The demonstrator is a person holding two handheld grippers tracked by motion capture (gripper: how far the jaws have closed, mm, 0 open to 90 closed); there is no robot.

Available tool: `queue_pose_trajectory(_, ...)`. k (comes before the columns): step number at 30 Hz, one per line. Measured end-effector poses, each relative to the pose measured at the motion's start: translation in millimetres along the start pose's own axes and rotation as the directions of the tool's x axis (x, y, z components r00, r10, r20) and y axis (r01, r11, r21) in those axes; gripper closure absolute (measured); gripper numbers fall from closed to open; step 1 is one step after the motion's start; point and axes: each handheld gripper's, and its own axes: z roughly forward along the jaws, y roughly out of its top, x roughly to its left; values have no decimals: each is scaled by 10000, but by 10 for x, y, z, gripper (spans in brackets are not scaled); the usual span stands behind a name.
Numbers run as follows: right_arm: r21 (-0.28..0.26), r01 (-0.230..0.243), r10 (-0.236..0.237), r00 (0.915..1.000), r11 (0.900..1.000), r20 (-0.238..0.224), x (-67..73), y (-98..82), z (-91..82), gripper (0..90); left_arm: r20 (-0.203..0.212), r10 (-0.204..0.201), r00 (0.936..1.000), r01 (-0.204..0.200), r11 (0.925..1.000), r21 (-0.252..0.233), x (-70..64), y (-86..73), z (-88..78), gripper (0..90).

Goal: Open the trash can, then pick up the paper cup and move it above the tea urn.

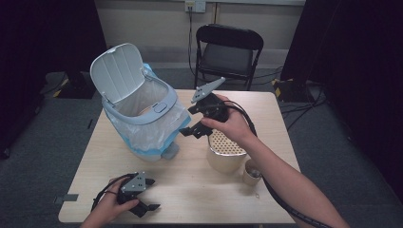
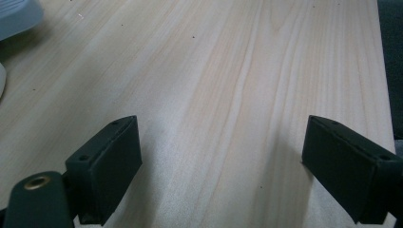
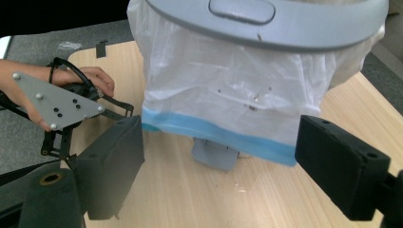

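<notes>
Nearest the person, the left gripper rests low at the front edge of the table, its jaws spread wide over bare wood with nothing between them; it looks parked there, out of the way, while the other hand works. A little further in, to the right, a small cardboard tube stands just beside a round beige container with a perforated top, both set within easy reach, I would guess as things waiting to be thrown away. Above that container the right gripper is held up off the table, its jaws also standing wide apart and empty, aimed at the bin. From the right gripper view the bin's bagged side and its grey foot pedal lie straight ahead, the pedal between the jaws' line of sight, so the hand seems lined up on the bin. The bin sits left of centre with its lid tipped open, ready to take rubbish. Beyond the table stands a black folding chair.
</notes>
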Motion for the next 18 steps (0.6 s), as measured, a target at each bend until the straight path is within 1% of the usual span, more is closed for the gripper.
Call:
queue_pose_trajectory(2,7,49,-49,10000,10000,13,-6,-39,-13,162,5,6,10000,-6,10000,2,1,0,0,122)
queue_pose_trajectory(7,-73,-150,150,9999,9999,48,-11,-140,-64,161,19,32,10000,-32,10000,-12,1,0,3,116)
queue_pose_trajectory(12,-122,-201,202,9998,9997,71,-19,-234,-98,162,26,20,10000,-20,10000,-39,0,0,6,115)
queue_pose_trajectory(13,-154,-292,293,9995,9995,95,-23,-281,-120,161,21,21,10000,-21,10000,-41,-1,-1,6,115)
queue_pose_trajectory(14,-154,-292,293,9995,9995,95,-23,-281,-120,161,21,21,10000,-21,10000,-41,-1,-1,6,115)
queue_pose_trajectory(18,-197,-474,477,9988,9987,149,-43,-388,-179,162,39,-7,10000,7,10000,-56,-2,-1,8,115)
